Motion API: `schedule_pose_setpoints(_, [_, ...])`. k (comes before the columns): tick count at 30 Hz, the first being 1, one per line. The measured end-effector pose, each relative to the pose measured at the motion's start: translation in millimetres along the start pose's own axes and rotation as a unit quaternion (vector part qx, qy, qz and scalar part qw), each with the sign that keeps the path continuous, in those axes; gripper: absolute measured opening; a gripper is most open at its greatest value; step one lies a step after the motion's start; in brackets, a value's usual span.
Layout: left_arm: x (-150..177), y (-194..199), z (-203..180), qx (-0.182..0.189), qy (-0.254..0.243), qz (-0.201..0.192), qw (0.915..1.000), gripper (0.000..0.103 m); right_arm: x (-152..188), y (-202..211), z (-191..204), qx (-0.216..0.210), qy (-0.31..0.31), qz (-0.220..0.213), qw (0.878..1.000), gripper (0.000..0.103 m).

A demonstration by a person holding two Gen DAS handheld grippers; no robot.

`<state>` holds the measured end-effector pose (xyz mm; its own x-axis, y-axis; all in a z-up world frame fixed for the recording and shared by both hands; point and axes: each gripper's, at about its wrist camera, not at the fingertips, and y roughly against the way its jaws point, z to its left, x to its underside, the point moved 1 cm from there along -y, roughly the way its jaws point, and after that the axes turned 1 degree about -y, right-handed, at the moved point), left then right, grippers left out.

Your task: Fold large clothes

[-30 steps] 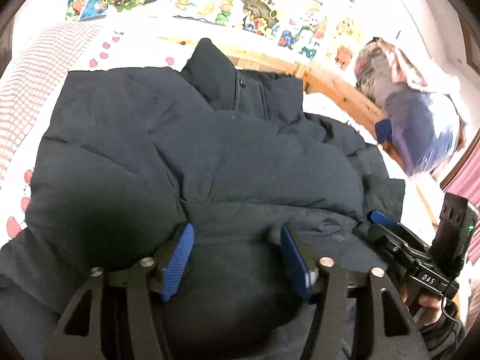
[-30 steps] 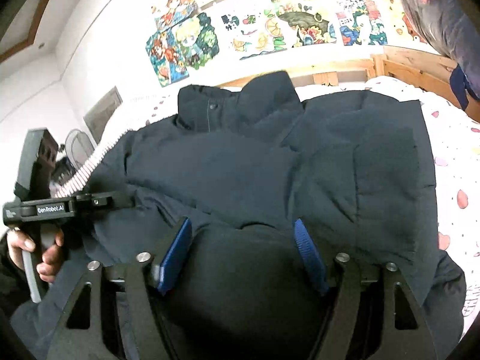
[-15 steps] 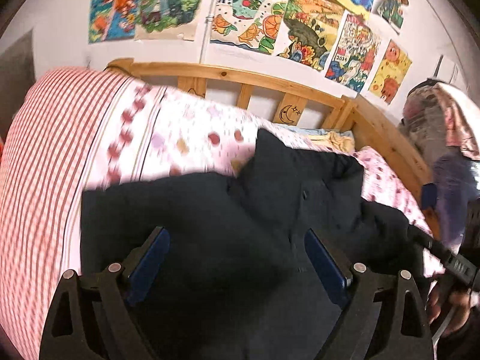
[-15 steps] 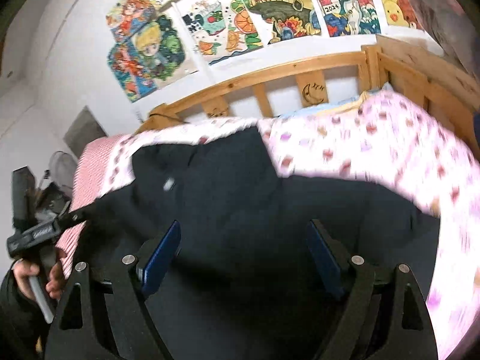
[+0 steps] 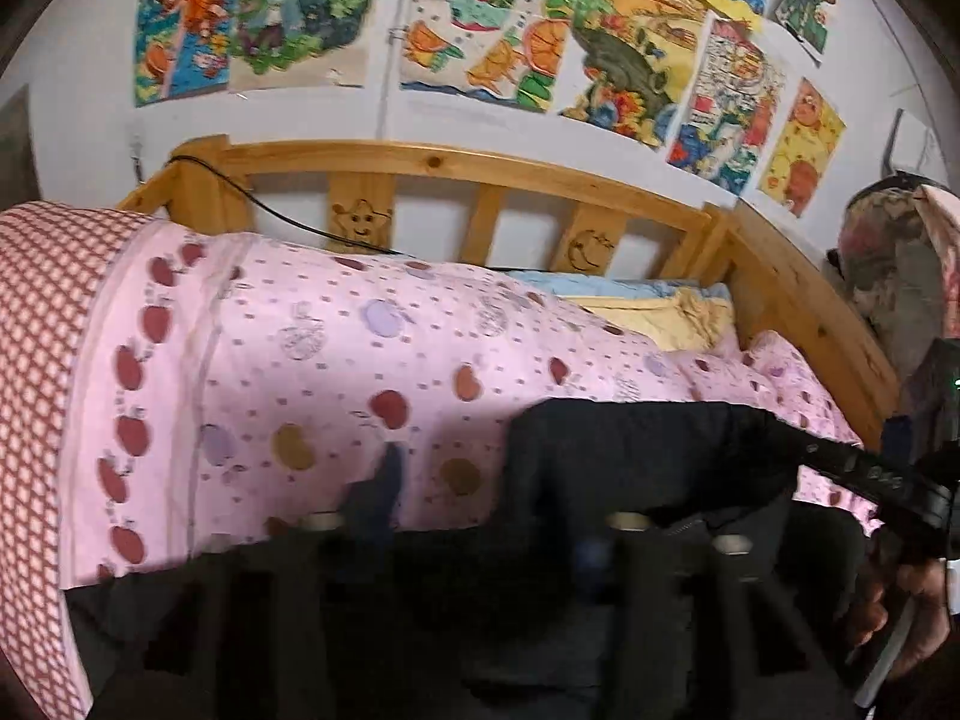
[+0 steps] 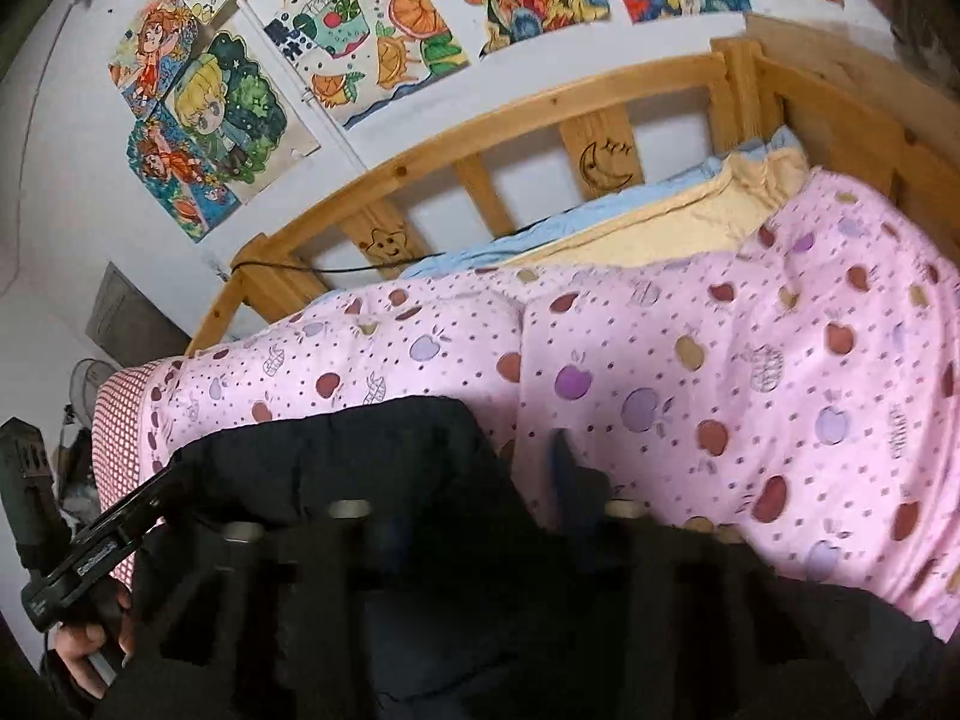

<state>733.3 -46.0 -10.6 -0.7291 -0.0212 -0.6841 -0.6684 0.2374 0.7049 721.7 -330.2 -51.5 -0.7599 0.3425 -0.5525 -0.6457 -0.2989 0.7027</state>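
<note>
Pink apple-print bedding (image 5: 336, 372) fills both views. My left gripper (image 5: 486, 516) and right gripper (image 6: 474, 510) are blurred; I cannot tell their spread. Dark jacket (image 6: 336, 456) bunches against both, low on the bed. Gripper lettering is unreadable. Drawings (image 5: 480, 30) hang above the wooden headboard (image 5: 456, 165).

Left claw (image 5: 486, 516) and right claw (image 6: 474, 510), jaws apart, blurred

A dark jacket (image 6: 360, 468) is seen bunched at lower centre on a pink apple-print quilt (image 6: 750, 372). The right gripper (image 6: 474, 510), motion-blurred, is seen with jaws apart. The left gripper (image 6: 150, 498) is held at lower left against the jacket's edge.
</note>
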Motion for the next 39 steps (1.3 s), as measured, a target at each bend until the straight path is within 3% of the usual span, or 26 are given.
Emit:
schedule_pose_setpoints(2, [1,5,-5,0.016,-0.002,-0.003,0.9999,0.012,5,1,2,-0.005,0.010,0.001,1.000,0.013])
schedule_pose_setpoints(4, [4,12,-13,0.005,-0.024,-0.010,0.9997,0.010,9,8,8,0.007,0.040,-0.003,0.999,0.010])
schedule_pose_setpoints(7, [10,29,-26,-0.023,-0.076,-0.014,0.9968,0.008,17,30,12,0.021,0.075,-0.012,0.997,0.008])
schedule_pose_setpoints(15, [52,67,-24,-0.033,-0.115,0.023,0.9926,0.006,56,89,3,0.053,0.142,-0.012,0.988,0.005])
schedule_pose_setpoints(19, [93,60,-25,-0.048,-0.161,0.052,0.9845,0.006,86,91,-7,0.061,0.157,0.011,0.986,0.004])
schedule_pose_setpoints(23, [120,49,-27,-0.065,-0.185,0.055,0.9790,0.006,105,78,-15,0.072,0.157,0.025,0.985,0.004])
schedule_pose_setpoints(32, [141,28,-20,-0.060,-0.175,0.038,0.9821,0.006,138,44,-24,0.097,0.157,0.017,0.983,0.004])
schedule_pose_setpoints(37, [129,47,-13,-0.026,-0.156,0.021,0.9872,0.009,132,70,-25,0.067,0.149,-0.011,0.987,0.006])
schedule_pose_setpoints(39, [122,62,-11,-0.021,-0.145,0.007,0.9892,0.018,126,93,-25,0.058,0.143,-0.031,0.987,0.011])
